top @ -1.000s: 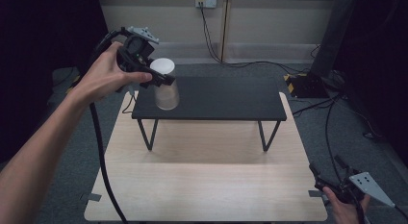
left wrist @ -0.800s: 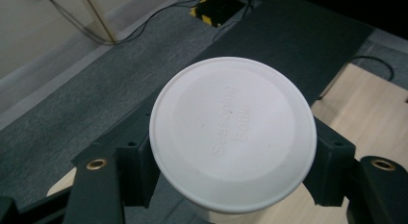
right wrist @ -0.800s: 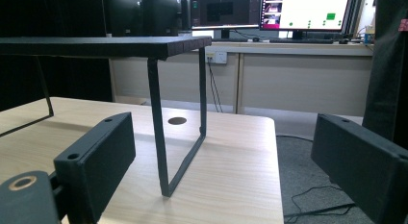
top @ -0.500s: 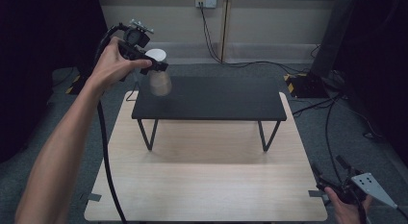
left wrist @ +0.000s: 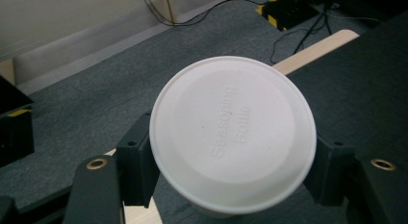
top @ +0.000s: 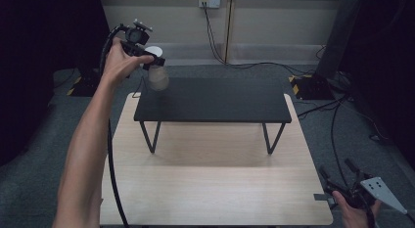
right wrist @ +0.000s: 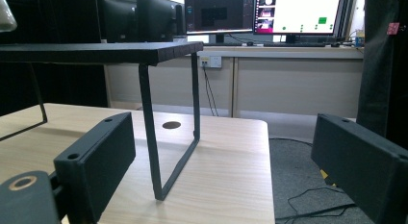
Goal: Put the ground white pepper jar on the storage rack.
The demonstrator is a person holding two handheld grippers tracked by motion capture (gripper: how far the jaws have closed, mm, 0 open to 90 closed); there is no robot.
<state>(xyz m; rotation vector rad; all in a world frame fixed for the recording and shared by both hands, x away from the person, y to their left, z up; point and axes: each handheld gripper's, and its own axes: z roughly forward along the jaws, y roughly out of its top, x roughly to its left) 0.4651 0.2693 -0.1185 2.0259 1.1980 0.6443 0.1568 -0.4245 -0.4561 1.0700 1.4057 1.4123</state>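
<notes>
My left gripper [top: 152, 60] is shut on a clear seasoning bottle [top: 158, 77] with a white lid [top: 153, 51], held in the air above the far left corner of the black raised shelf [top: 215, 101]. In the left gripper view the white lid [left wrist: 233, 135], embossed "Seasoning Bottle", sits between the two black jaws, which press its sides. My right gripper [top: 337, 178] is low at the near right corner of the wooden table [top: 210, 189], open with nothing between its fingers [right wrist: 96, 161].
The black shelf stands on thin metal legs [right wrist: 149, 137] on the light wooden table. Cables [top: 337, 115] and a black stand base [top: 313, 86] lie on the grey carpet to the right. Monitors [right wrist: 260, 15] sit on a bench beyond.
My left gripper has lifted the bottle up and carried it toward the far left, off the shelf top. The right gripper has stayed still.
</notes>
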